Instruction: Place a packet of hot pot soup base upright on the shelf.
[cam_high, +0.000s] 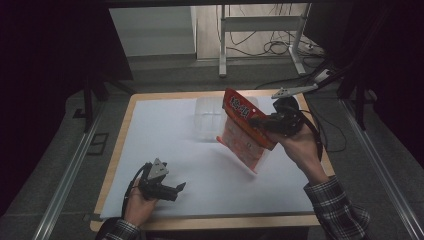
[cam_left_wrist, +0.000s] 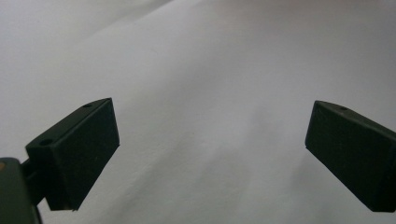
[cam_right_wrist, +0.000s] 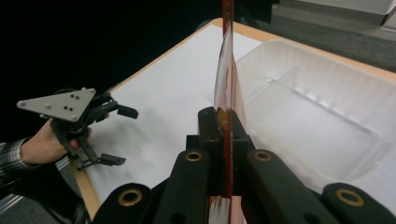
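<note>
Clamped in the right claw (cam_right_wrist: 223, 122), an orange snack packet (cam_high: 243, 131) hangs lifted near the tabletop's far right corner, not yet in the clear tray (cam_right_wrist: 322, 112), while the left claw (cam_high: 181, 189) rests apart.

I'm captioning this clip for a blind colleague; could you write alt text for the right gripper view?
The right gripper has its black jaws clamped on a thin red and orange snack packet, seen edge-on above a clear plastic tray on a white-covered table. At the left, a hand holds the left gripper, jaws open.
</note>
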